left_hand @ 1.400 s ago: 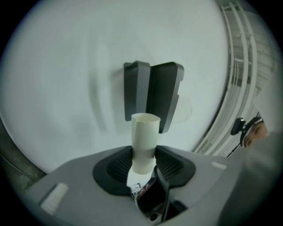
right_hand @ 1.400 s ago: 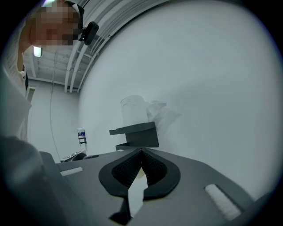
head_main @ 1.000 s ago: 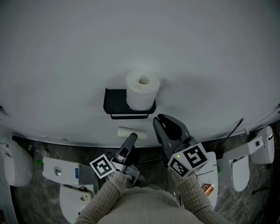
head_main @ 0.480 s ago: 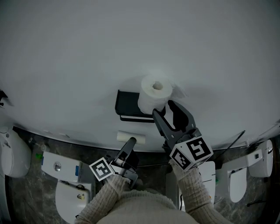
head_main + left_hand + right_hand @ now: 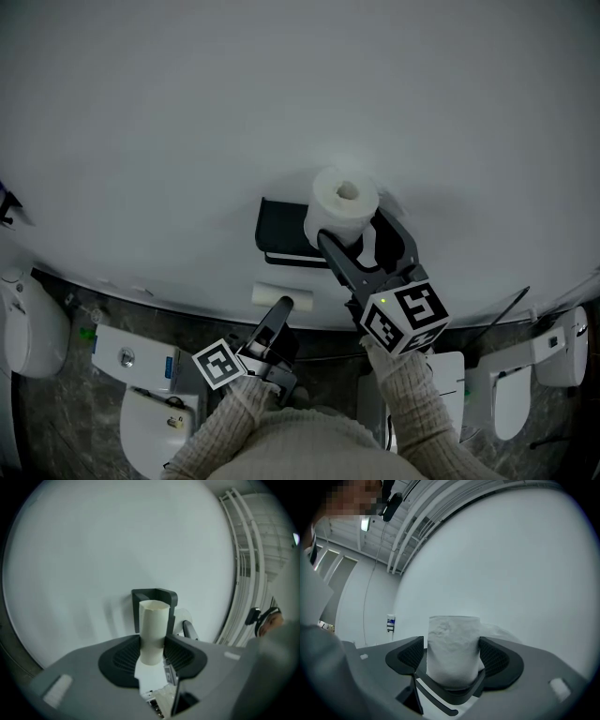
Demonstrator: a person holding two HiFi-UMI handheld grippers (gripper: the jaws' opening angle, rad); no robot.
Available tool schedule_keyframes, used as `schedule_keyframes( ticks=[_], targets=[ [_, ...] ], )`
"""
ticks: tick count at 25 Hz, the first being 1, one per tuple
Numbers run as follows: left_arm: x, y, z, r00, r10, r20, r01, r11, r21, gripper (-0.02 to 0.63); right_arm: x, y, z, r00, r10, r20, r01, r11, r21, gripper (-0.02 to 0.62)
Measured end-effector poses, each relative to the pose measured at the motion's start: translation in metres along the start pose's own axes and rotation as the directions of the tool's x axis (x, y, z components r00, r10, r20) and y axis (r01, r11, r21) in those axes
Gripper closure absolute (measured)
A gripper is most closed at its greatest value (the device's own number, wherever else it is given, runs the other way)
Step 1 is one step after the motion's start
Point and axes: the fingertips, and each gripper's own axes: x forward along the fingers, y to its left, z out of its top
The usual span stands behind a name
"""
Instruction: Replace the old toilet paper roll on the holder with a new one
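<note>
A full white toilet paper roll stands upright on the black wall holder. My right gripper reaches level toward the wall with its jaws opening. The roll stands between its pads, which do not squeeze it. An empty cardboard tube is held in my left gripper, lower and to the left, below the holder. In the left gripper view the tube stands upright between the pads, with the holder right behind it.
The pale wall fills the upper part of the head view. White toilets stand on the dark stone floor at left and at right. A white unit lies near my left arm. A loose paper tail hangs off the roll.
My right gripper has risen toward the wall and spread its jaws, so they now stand either side of the roll. The left gripper with the tube has barely moved.
</note>
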Motion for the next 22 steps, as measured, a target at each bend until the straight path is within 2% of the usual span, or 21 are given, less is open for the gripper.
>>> schedule_keyframes(
  ticks=[9, 22],
  targets=[
    [0.002, 0.000, 0.003, 1.000, -0.004, -0.001, 0.004, 1.000, 0.007, 0.453, 0.011, -0.002, 0.000, 1.000, -0.010, -0.022, 0.009, 0.999, -0.031, 0.227],
    [0.000, 0.004, 0.002, 1.000, 0.002, -0.016, -0.002, 1.000, 0.000, 0.453, 0.013, -0.003, -0.002, 1.000, -0.002, -0.012, 0.002, 1.000, -0.002, 0.229]
  ],
)
